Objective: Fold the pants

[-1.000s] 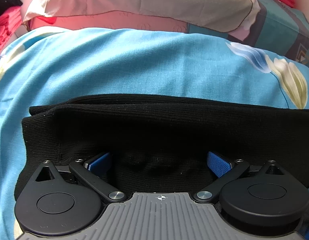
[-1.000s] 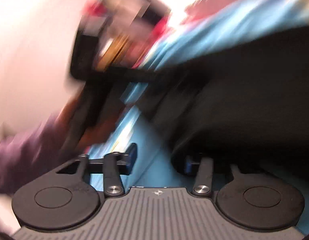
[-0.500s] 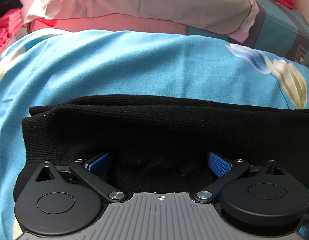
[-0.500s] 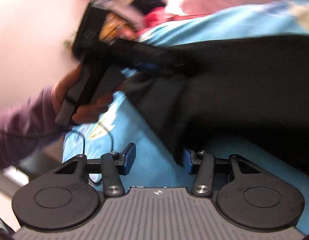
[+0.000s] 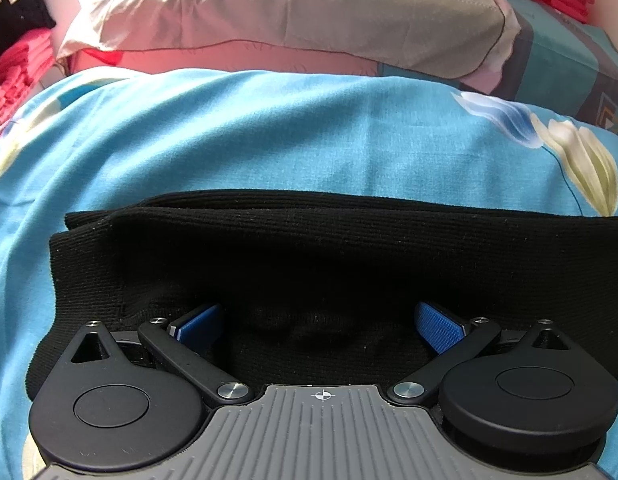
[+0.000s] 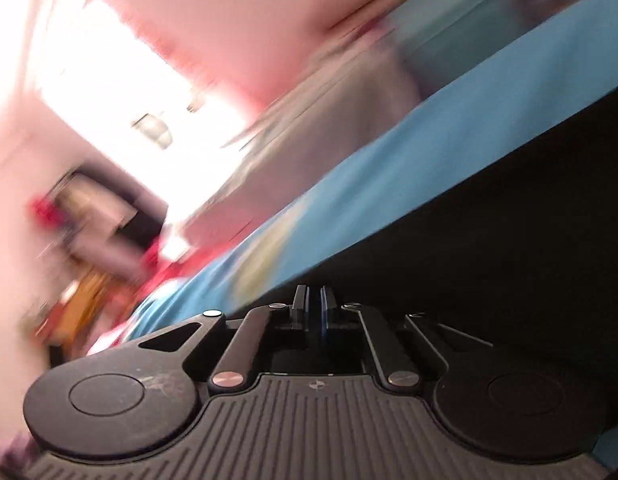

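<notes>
The black knit pants (image 5: 309, 248) lie folded in a long band across the blue flowered bedsheet (image 5: 269, 128). My left gripper (image 5: 317, 322) is open, its blue pads (image 5: 439, 326) wide apart, resting on the near edge of the pants with fabric bunched between them. In the blurred right wrist view my right gripper (image 6: 314, 306) is shut, its fingers together at the edge of the pants (image 6: 489, 220); whether cloth is pinched between them cannot be told.
A beige pillow (image 5: 289, 12) and a patterned one (image 5: 569, 60) lie at the head of the bed. Red folded clothes (image 5: 17, 68) are stacked far left and far right. The right wrist view is motion-blurred, showing a bright window (image 6: 121, 92).
My right gripper has closed from open and swung, so its view tilted and blurred. My left gripper and the pants beneath it have stayed still.
</notes>
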Motion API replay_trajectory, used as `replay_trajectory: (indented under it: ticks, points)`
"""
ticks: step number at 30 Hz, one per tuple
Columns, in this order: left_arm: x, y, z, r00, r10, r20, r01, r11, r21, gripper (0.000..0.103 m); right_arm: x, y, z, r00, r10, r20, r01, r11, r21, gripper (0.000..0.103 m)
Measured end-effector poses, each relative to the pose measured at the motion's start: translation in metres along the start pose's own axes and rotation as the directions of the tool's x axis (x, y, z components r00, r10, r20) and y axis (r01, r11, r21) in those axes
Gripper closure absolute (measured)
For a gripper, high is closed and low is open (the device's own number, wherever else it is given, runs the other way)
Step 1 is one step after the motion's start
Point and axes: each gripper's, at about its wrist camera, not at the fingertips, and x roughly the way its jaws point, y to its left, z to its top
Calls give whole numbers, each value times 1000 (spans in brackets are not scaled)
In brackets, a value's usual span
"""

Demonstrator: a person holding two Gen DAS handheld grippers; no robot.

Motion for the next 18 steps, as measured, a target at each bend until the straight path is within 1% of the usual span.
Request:
replay_trajectory:
  ticks: [1, 3, 4, 5, 6, 7, 8, 9, 10, 11, 12, 13, 14, 15, 16, 17, 18]
  points:
    - [0, -1, 0, 1000, 3, 0, -3, 1000, -1, 0, -15, -17, 14, 998, -32, 48, 31, 999, 26, 103]
    - [1, -2, 1, 1000, 11, -3, -11, 1000, -5, 0, -44, -48, 39, 988, -91, 123, 83, 994, 70, 101]
    - [1, -3, 2, 1000, 17, -5, -17, 1000, -5, 0, -61, -63, 54, 976, -140, 166, 126, 987, 95, 101]
    - [1, -4, 2, 1000, 21, -7, -21, 1000, -5, 0, -73, -73, 63, 952, -224, 209, 202, 972, 122, 101]
    - [2, -5, 3, 1000, 25, -10, -25, 1000, -6, 0, -84, -82, 70, 927, -282, 247, 250, 956, 153, 101]
    - [2, -6, 4, 1000, 28, -13, -28, 1000, -6, 0, -97, -85, 75, 888, -357, 290, 305, 929, 211, 98]
    - [2, -6, 4, 999, 32, -16, -32, 999, -7, 0, -107, -80, 77, 860, -394, 325, 331, 915, 232, 82]
    - [3, -7, 5, 999, 35, -19, -35, 999, -8, 0, -110, -69, 71, 849, -393, 354, 337, 917, 211, 72]
    - [3, -8, 6, 999, 39, -22, -39, 999, -8, 0, -113, -53, 65, 849, -369, 378, 333, 929, 160, 54]
    - [3, -8, 6, 999, 43, -25, -43, 999, -10, 0, -112, -39, 57, 860, -344, 376, 318, 939, 133, 47]
    - [4, -9, 7, 998, 47, -29, -47, 999, -13, 0, -113, -33, 52, 887, -296, 354, 273, 955, 115, 45]
    - [4, -10, 8, 998, 52, -34, -52, 998, -17, 0, -107, -25, 44, 932, -217, 290, 199, 976, 90, 42]
    - [4, -11, 9, 998, 57, -39, -58, 998, -20, 0, -98, -19, 35, 961, -162, 226, 149, 986, 75, 41]
    - [3, -12, 10, 997, 64, -44, -65, 998, -21, 0, -86, -14, 23, 980, -123, 158, 115, 992, 59, 41]
    - [3, -13, 11, 996, 72, -51, -73, 997, -21, 0, -80, -14, 18, 987, -116, 114, 112, 993, 39, 43]
    - [3, -14, 12, 995, 78, -60, -79, 997, -23, 0, -73, -16, 13, 987, -141, 80, 141, 990, 0, 61]
    - [1, -15, 13, 994, 83, -69, -85, 996, -26, 0, -72, -20, 11, 984, -155, 89, 157, 987, -16, 74]
